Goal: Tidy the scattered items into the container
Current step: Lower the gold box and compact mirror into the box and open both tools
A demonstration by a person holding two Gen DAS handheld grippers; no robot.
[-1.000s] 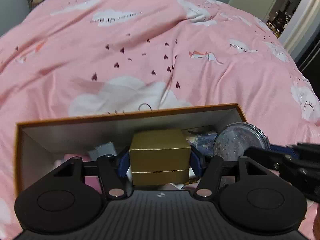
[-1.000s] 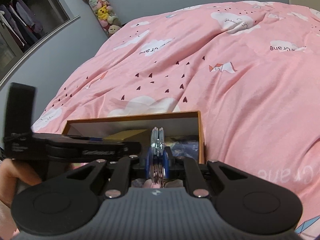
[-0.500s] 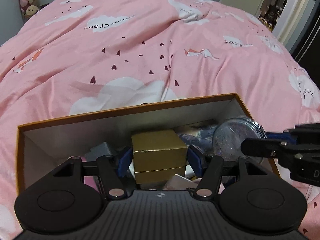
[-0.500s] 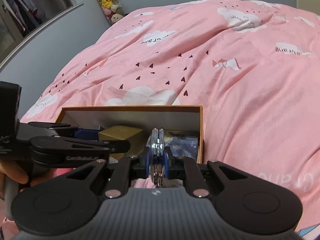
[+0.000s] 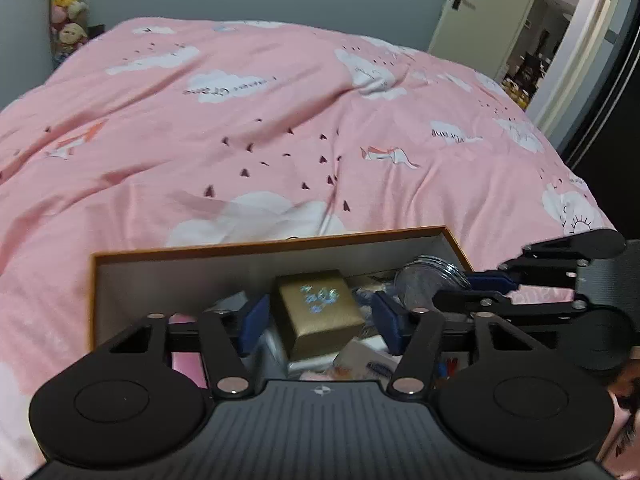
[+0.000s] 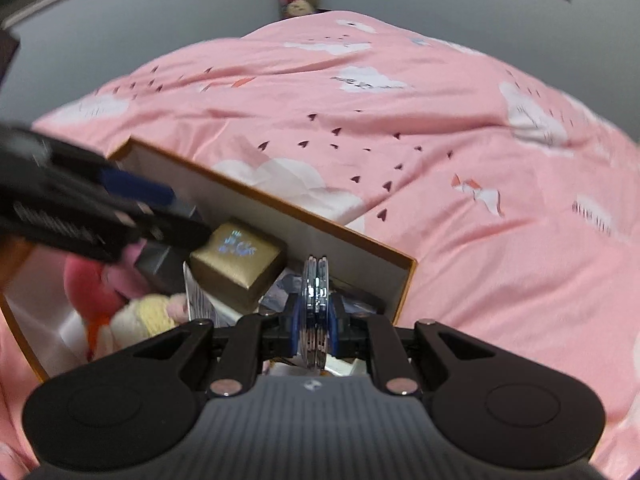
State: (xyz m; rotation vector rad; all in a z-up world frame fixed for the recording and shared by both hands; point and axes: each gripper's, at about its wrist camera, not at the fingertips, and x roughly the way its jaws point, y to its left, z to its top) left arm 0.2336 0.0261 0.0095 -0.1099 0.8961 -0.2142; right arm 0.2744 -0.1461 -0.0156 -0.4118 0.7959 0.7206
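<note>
A pink bed cover (image 5: 280,128) with white clouds and small dark hearts is seen spread over the bed. An open box (image 5: 280,245) with an orange rim and pale inner walls is set on the cover near the bed's near edge. The box is seen again from the right wrist view (image 6: 280,204), tilted across the picture.

The left hand-held gripper (image 5: 318,322) is held over the box. Its blue pads (image 5: 253,320) are set apart on either side of a gold box (image 5: 316,312), with a gap showing at each side; the jaws are closing, and the gold box lies between them, untouched as far as can be told. The gold box is resting tilted among the other contents, with a shiny mark on its top face. From the right wrist view the gold box (image 6: 236,260) is found toward the box's far wall.

The right hand-held gripper (image 6: 316,320) is clamped on a clear round container (image 6: 316,292), held edge-on between the pads. In the left wrist view the same container (image 5: 428,280) is seen over the box's right end, pinched by the right hand-held gripper (image 5: 472,292).

A soft toy (image 6: 140,316) in pink and pale yellow is lying in the left part of the box. Papers and small packets are noted under the gold box; the details are blurred. Plush toys (image 5: 66,12) are stacked against the far wall.
</note>
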